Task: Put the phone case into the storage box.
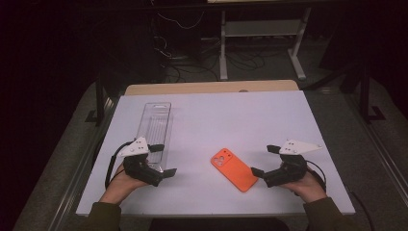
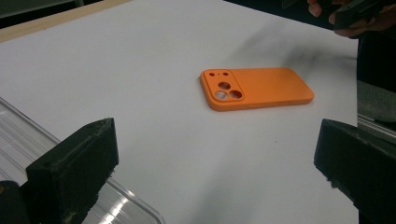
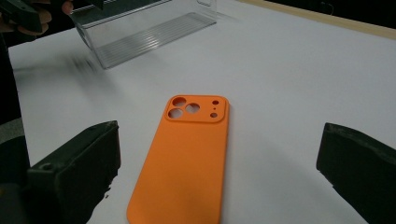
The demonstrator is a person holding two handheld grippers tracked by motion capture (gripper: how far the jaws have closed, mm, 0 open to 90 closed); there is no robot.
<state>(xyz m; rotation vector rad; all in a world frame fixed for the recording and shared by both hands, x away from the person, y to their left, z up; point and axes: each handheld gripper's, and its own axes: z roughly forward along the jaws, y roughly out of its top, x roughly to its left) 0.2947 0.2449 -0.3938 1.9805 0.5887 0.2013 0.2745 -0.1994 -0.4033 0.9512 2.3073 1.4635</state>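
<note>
The high view looks down over the table (image 1: 202, 115); both gripper views face inward, low, sharing the orange phone case (image 2: 256, 88).

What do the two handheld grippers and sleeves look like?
Both the left gripper and the right gripper are black with two blocky jaws, a grey three-cornered plate on top and a black cable trailing back. The sleeves are dark olive.

I see an orange phone case (image 1: 234, 169) just beside my right claw (image 1: 264, 160), black-jawed; a clear ribbed tray (image 1: 155, 127) by my left claw (image 1: 163, 160); white table (image 1: 211, 115).
</note>
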